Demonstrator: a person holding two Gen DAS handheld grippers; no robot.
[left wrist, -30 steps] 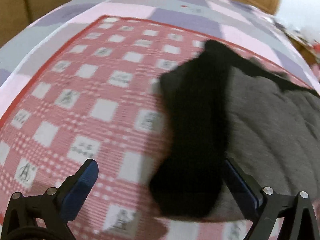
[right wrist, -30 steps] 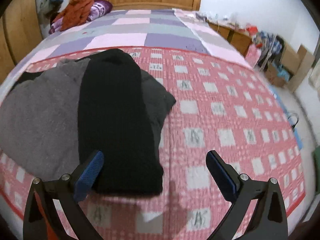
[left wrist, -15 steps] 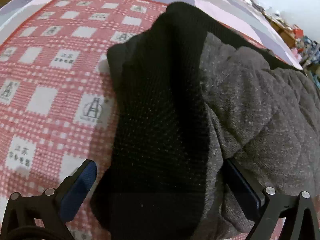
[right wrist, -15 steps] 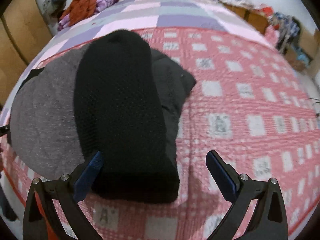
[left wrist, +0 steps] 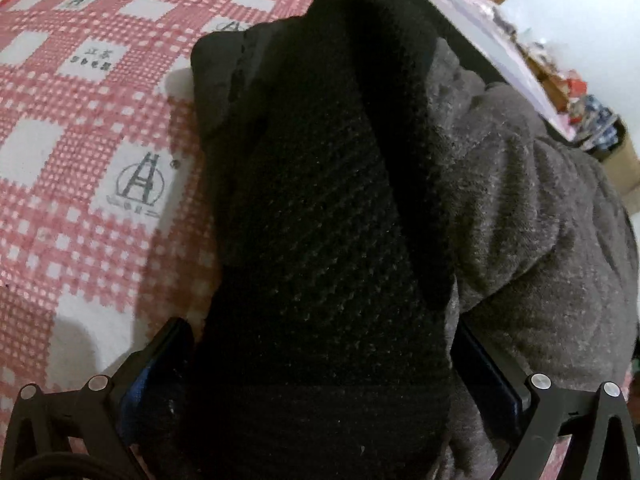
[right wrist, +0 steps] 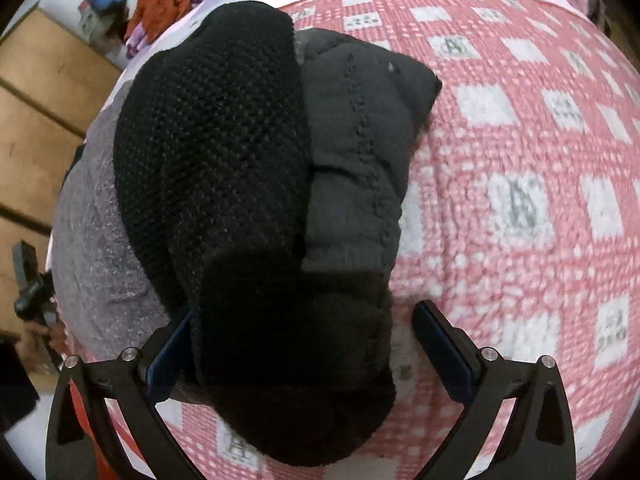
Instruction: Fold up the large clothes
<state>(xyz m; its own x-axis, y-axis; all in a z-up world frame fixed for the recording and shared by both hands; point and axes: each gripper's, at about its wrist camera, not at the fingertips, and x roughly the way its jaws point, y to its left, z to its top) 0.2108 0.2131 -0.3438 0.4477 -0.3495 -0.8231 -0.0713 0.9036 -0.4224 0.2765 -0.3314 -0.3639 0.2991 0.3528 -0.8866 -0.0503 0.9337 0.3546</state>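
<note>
A large dark garment lies on the red checked bedspread, its grey fleecy lining turned up. In the left wrist view a black knit sleeve runs away from me along the lining's left edge. My left gripper is open, and its fingers straddle the sleeve's cuff. In the right wrist view another black knit sleeve lies over the dark quilted body, with the grey lining on its left. My right gripper is open around that cuff.
The bedspread stretches wide to the right. Wooden wardrobe doors stand at the left, with an orange and purple clothes pile at the bed's head. A hand-held dark device shows at the left edge. Cluttered boxes lie beyond the bed.
Both grippers have moved forward and down onto the garment. Each sleeve cuff, ahead of the fingers a second ago, now sits between them. The jaws are as wide as before.
</note>
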